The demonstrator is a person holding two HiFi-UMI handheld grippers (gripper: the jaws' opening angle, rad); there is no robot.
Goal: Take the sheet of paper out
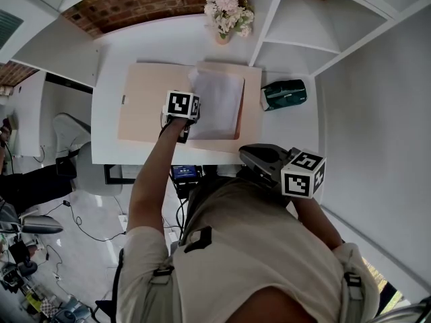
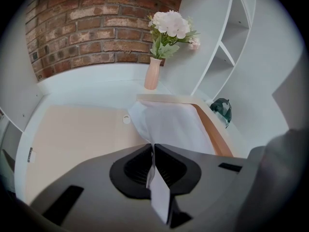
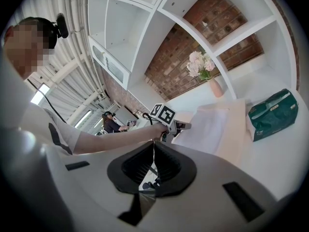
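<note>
Pinching the paper sheet [image 2: 170,124], left claw [image 2: 153,151]

No word, number or brand can be read. The white plastic cube [image 1: 182,104] on the left gripper [image 2: 153,153] and its twin cube [image 1: 303,173] on the right gripper [image 3: 154,151] bear black square patterns, no letters. A round white sticker [image 2: 126,120] on the pale beige card folder [image 2: 72,139], at 9 o'clock from the white paper sheet [image 2: 171,124], is too small to read.
</note>
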